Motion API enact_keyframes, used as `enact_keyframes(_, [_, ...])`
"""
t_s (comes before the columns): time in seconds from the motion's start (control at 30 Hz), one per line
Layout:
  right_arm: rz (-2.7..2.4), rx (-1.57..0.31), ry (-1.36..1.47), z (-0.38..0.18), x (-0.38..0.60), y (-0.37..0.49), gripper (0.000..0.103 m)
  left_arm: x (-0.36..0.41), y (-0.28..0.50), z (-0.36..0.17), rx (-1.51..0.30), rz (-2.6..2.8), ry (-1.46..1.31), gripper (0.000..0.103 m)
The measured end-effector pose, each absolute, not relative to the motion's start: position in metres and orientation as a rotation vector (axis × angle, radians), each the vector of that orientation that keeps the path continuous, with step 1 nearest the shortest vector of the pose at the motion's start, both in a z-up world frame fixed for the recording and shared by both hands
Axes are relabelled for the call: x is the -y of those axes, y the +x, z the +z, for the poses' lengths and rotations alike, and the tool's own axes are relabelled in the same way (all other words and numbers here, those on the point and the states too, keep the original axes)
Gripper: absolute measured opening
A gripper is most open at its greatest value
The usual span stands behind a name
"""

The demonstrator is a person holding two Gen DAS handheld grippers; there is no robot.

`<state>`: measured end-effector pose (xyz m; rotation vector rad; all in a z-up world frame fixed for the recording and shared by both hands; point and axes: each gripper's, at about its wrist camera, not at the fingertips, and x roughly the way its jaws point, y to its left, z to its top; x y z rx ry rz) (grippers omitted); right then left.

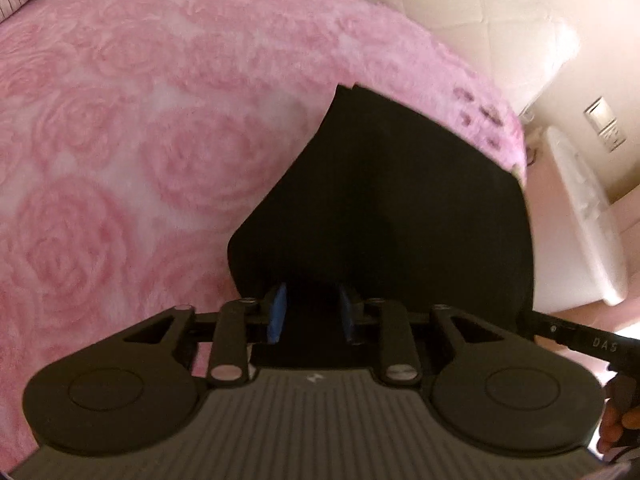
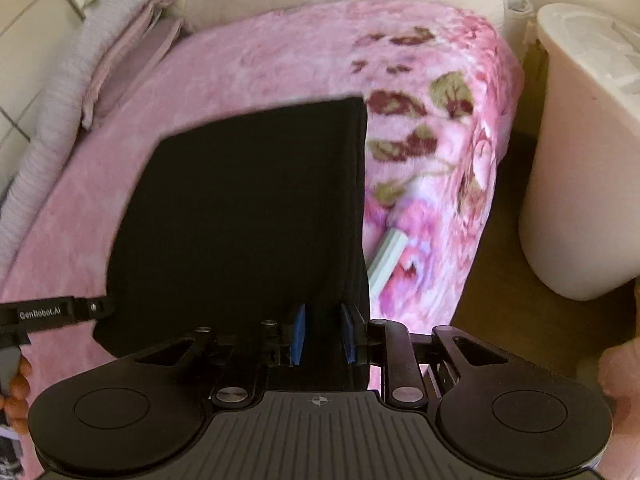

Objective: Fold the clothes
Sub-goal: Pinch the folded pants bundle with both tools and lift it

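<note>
One black garment (image 2: 248,208) lies on the pink blanket (image 1: 120,140), seemingly folded into a neat panel. Both the left gripper (image 1: 312,312) and right gripper (image 2: 322,334) have jaws partly apart over its near edge; whether they pinch cloth I cannot tell. Probably another fold remains.

A bed (image 2: 248,52) covered by a pink rose-patterned blanket (image 1: 120,128) fills most of both views. A black garment (image 2: 248,208) lies on it at centre frame. Folded pale linens (image 2: 120,60) sit at the upper left, and a small pale box (image 2: 386,258) rests just right of the garment.
</note>
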<state>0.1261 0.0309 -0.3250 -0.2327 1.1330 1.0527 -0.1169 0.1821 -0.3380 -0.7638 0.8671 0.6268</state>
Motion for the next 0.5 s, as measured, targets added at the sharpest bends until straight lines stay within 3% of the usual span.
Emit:
enact_keyframes(0.23, [0.996, -1.177, -0.062, -0.312, -0.007, 0.154, 0.043, -0.187, -0.121, -0.316, -0.864, 0.635, -0.75, 0.035])
enact_keyframes(0.5, [0.98, -1.202, 0.028, -0.311, -0.002, 0.168, 0.049, -0.195, -0.115, -0.319, -0.858, 0.634, -0.77, 0.036])
